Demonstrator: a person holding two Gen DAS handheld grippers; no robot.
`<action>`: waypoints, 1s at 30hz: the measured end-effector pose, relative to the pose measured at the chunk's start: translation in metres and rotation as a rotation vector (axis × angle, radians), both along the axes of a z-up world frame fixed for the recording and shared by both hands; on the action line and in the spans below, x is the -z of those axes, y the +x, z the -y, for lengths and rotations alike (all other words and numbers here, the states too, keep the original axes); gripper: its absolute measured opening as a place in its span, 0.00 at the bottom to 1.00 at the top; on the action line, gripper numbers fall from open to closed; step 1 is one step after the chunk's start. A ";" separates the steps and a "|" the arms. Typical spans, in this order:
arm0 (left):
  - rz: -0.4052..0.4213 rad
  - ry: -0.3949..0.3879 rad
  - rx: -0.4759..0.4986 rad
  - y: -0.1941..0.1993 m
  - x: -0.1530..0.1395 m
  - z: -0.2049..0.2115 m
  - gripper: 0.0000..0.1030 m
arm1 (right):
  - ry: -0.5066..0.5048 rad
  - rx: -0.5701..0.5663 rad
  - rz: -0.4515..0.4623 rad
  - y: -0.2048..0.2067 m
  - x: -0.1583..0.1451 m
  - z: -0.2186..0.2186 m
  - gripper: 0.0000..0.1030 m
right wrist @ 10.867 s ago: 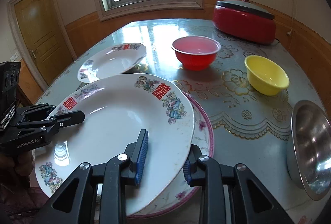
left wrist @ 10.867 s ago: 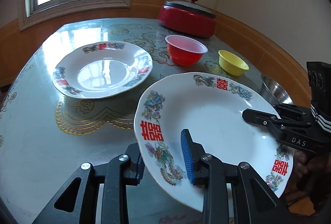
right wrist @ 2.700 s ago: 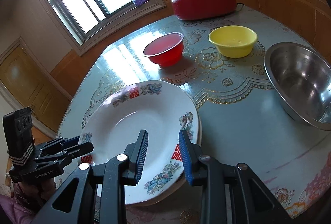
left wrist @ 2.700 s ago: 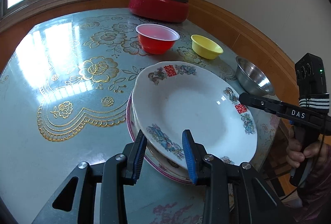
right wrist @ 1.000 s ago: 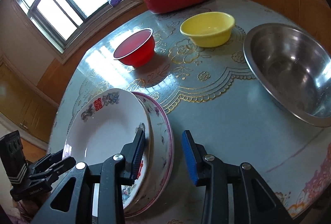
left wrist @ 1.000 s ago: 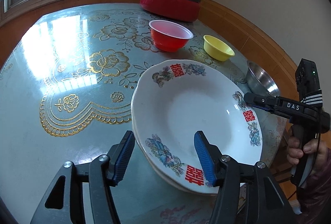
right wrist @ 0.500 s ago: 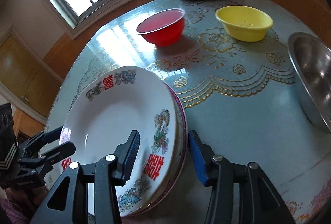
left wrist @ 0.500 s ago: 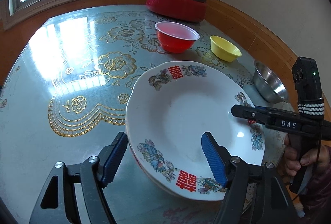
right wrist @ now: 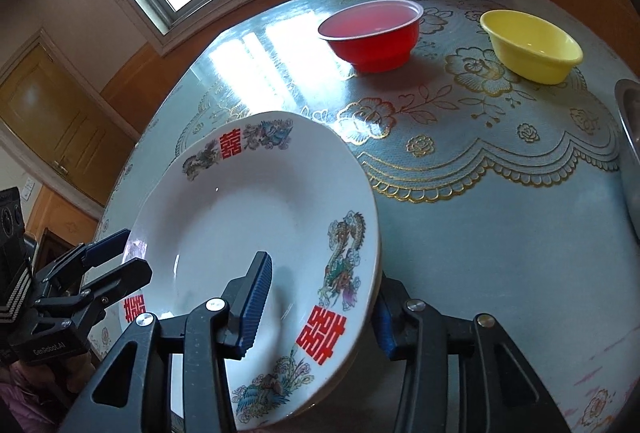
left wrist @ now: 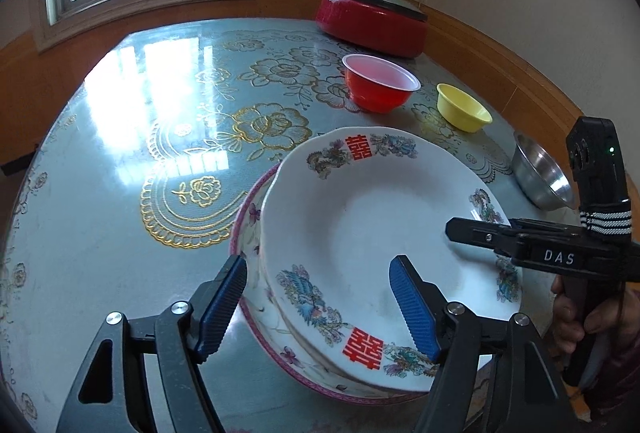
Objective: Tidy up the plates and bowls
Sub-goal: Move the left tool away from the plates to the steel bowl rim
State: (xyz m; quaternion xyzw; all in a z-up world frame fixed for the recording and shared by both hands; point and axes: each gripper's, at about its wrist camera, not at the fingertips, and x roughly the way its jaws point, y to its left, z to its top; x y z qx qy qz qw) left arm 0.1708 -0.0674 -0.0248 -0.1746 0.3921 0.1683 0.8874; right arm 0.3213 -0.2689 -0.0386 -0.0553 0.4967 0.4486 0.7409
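Observation:
A white plate (left wrist: 360, 217) with red characters lies on top of a pink-rimmed plate (left wrist: 248, 217) at the table's near edge. My left gripper (left wrist: 318, 307) is open wide. One finger is outside the stack's near-left rim, the other above the white plate's well, and neither pad touches. My right gripper (right wrist: 320, 309) straddles the stack's opposite rim (right wrist: 368, 273), one pad over the plate and one below the edge. Its jaws are closing with a gap still showing. Each gripper shows in the other's view: right gripper (left wrist: 456, 229), left gripper (right wrist: 136, 253).
Beyond the stack stand a red bowl (left wrist: 380, 83), a yellow bowl (left wrist: 464, 107) and a steel bowl (left wrist: 540, 173). A red lidded pot (left wrist: 372, 21) sits at the far edge by the wall. The patterned tabletop (left wrist: 160, 137) stretches left of the plates. A hand (left wrist: 576, 317) holds the right gripper.
My left jaws have spread wider around the stack's rim. The right gripper has swung from beside the stack onto it, so the rim now sits between its jaws. The plates stayed put.

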 end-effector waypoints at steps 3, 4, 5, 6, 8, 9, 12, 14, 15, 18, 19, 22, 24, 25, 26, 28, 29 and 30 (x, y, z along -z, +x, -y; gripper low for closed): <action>0.008 0.011 -0.024 -0.010 -0.002 -0.004 0.73 | 0.023 0.049 0.042 0.001 -0.009 0.006 0.45; 0.007 0.014 -0.030 -0.012 -0.002 -0.006 0.73 | 0.029 0.060 0.053 0.001 -0.012 0.008 0.45; 0.005 0.020 -0.036 -0.015 -0.001 -0.006 0.73 | 0.026 0.068 0.061 0.000 -0.012 0.008 0.45; 0.003 0.026 -0.041 -0.017 -0.001 -0.007 0.73 | 0.017 0.069 0.067 -0.002 -0.012 0.006 0.45; -0.002 0.027 -0.049 -0.021 0.000 -0.009 0.73 | -0.010 0.068 0.085 -0.010 -0.009 0.001 0.46; -0.005 0.025 -0.054 -0.022 0.001 -0.011 0.73 | -0.022 0.072 0.092 -0.013 -0.008 0.001 0.46; -0.014 0.029 -0.073 -0.025 0.003 -0.015 0.72 | -0.022 0.097 0.101 -0.019 -0.008 0.006 0.46; -0.011 0.042 -0.070 -0.027 0.002 -0.016 0.72 | -0.015 0.119 0.115 -0.022 -0.011 0.012 0.46; -0.009 0.046 -0.068 -0.028 0.001 -0.017 0.72 | -0.013 0.132 0.125 -0.025 -0.012 0.015 0.46; -0.008 0.049 -0.059 -0.027 -0.002 -0.018 0.72 | -0.008 0.167 0.132 -0.029 -0.015 0.024 0.46; -0.003 0.049 -0.053 -0.027 -0.004 -0.018 0.72 | -0.007 0.183 0.130 -0.029 -0.016 0.027 0.46; 0.019 0.070 -0.032 -0.026 -0.013 -0.014 0.72 | -0.003 0.224 0.123 -0.028 -0.020 0.038 0.46; 0.034 0.075 -0.016 -0.022 -0.018 -0.011 0.71 | -0.003 0.235 0.124 -0.026 -0.023 0.044 0.46; 0.040 0.078 -0.008 -0.020 -0.020 -0.009 0.71 | -0.001 0.240 0.128 -0.026 -0.024 0.047 0.46; 0.045 0.080 -0.002 -0.017 -0.022 -0.006 0.72 | -0.002 0.242 0.129 -0.024 -0.025 0.050 0.46; 0.055 0.081 0.013 -0.010 -0.027 0.001 0.71 | -0.001 0.243 0.125 -0.019 -0.026 0.056 0.46; 0.057 0.082 0.022 -0.005 -0.030 0.004 0.71 | 0.000 0.243 0.124 -0.015 -0.026 0.059 0.46; 0.057 0.086 0.031 0.000 -0.032 0.009 0.71 | 0.002 0.241 0.122 -0.011 -0.026 0.061 0.46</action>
